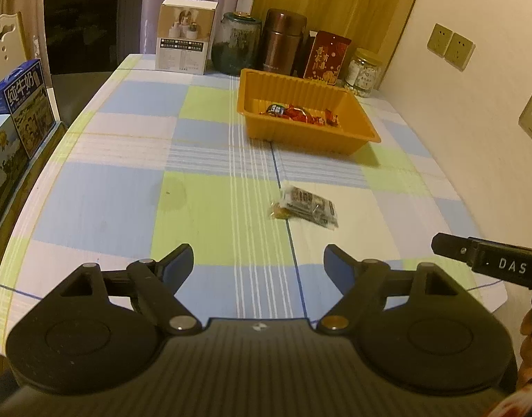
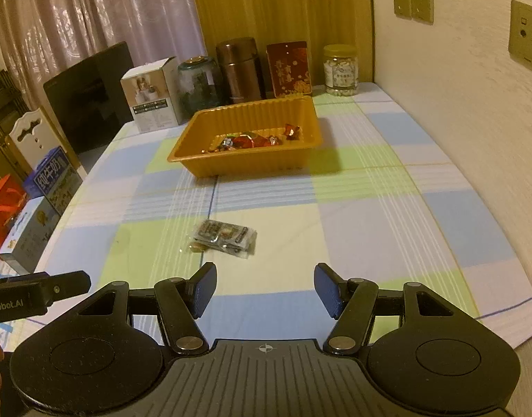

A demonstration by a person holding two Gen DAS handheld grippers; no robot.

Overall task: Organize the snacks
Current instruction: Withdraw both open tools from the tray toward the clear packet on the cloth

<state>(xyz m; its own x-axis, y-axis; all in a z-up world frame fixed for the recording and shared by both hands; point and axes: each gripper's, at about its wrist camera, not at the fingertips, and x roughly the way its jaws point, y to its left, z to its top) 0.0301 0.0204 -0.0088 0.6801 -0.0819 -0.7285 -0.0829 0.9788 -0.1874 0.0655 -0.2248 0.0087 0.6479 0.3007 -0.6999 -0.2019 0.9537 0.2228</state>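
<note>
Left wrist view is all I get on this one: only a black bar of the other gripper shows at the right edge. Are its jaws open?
Observer: Yes. The right gripper is open, with nothing between its pads.
Operator: Where is the loose snack packet relative to it?
Observer: The snack packet lies ahead of it, nearer the left-hand pad, untouched.
Operator: Anything beside the blue milk box that I'm missing?
Observer: A red bag stands at the near side of those boxes.
</note>
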